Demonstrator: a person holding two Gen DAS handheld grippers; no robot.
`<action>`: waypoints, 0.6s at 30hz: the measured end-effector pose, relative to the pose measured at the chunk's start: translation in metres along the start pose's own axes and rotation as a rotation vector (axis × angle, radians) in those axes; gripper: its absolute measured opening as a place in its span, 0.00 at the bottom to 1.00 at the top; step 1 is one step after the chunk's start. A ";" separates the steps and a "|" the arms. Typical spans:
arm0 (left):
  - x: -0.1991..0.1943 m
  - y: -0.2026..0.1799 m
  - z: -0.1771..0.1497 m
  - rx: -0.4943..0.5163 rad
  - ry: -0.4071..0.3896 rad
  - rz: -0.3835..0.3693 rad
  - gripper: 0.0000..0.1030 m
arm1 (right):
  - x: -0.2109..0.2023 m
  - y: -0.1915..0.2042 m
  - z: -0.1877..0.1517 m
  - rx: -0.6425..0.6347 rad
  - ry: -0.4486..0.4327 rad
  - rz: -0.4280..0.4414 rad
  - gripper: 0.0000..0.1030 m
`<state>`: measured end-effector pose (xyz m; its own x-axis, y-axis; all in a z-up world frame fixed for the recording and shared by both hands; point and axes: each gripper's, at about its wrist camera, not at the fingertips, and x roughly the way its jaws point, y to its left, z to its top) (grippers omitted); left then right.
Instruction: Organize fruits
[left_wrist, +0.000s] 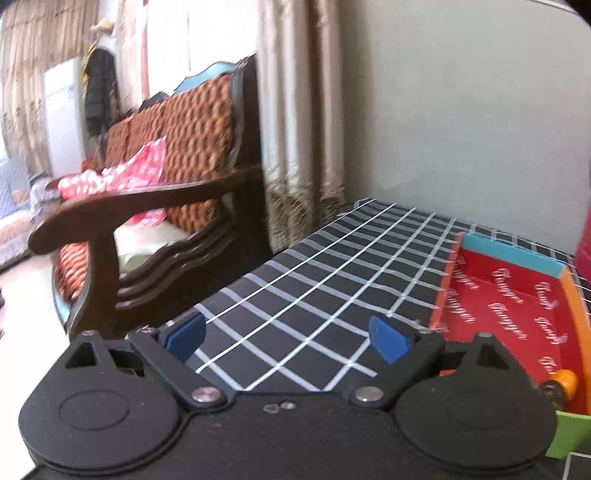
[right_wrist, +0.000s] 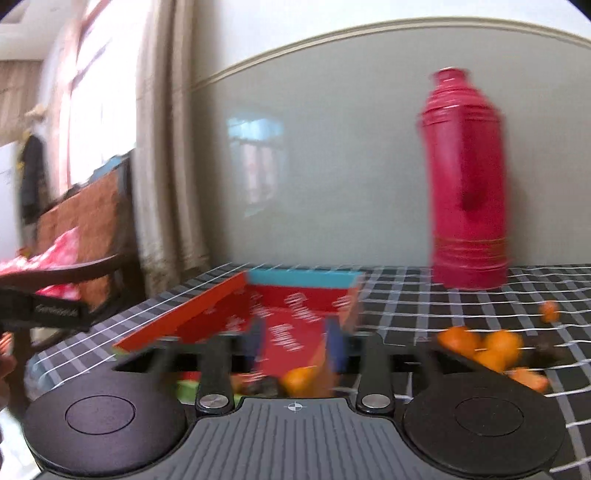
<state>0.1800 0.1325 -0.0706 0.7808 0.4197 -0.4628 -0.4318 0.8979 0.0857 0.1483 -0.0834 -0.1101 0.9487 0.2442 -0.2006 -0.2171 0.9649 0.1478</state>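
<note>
In the left wrist view, the left gripper (left_wrist: 291, 338) is being held wide apart and empty over the checked cloth (left_wrist: 295, 273), just left of the red box (left_wrist: 517, 295); one orange (left_wrist: 565, 382) is showing at the box's near corner.

In the right wrist view, heavily blurred, the right gripper (right_wrist: 295, 341) is being aimed into the box (right_wrist: 295, 317) with an orange (right_wrist: 299, 380) just below its fingers; whether that fruit is being gripped cannot be told. More oranges (right_wrist: 487, 347) are lying on the cloth to the right, near a red flask (right_wrist: 467, 177). The fruit is best lowered well inside the walls before being released.

Both wrist views look low across the table (left_wrist: 295, 288), sharing the red box (right_wrist: 295, 314).
</note>
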 end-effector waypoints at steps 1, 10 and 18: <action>-0.005 -0.009 0.000 0.018 -0.018 -0.016 0.86 | -0.005 -0.007 0.000 0.005 -0.024 -0.046 0.81; -0.062 -0.097 -0.011 0.151 -0.153 -0.247 0.85 | -0.042 -0.076 -0.003 0.035 -0.119 -0.462 1.00; -0.103 -0.189 -0.050 0.319 -0.152 -0.447 0.78 | -0.076 -0.141 -0.007 0.043 -0.142 -0.863 1.00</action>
<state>0.1587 -0.0870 -0.0828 0.9226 -0.0167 -0.3854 0.0945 0.9784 0.1838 0.1048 -0.2374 -0.1226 0.7981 -0.5866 -0.1375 0.5959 0.8022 0.0370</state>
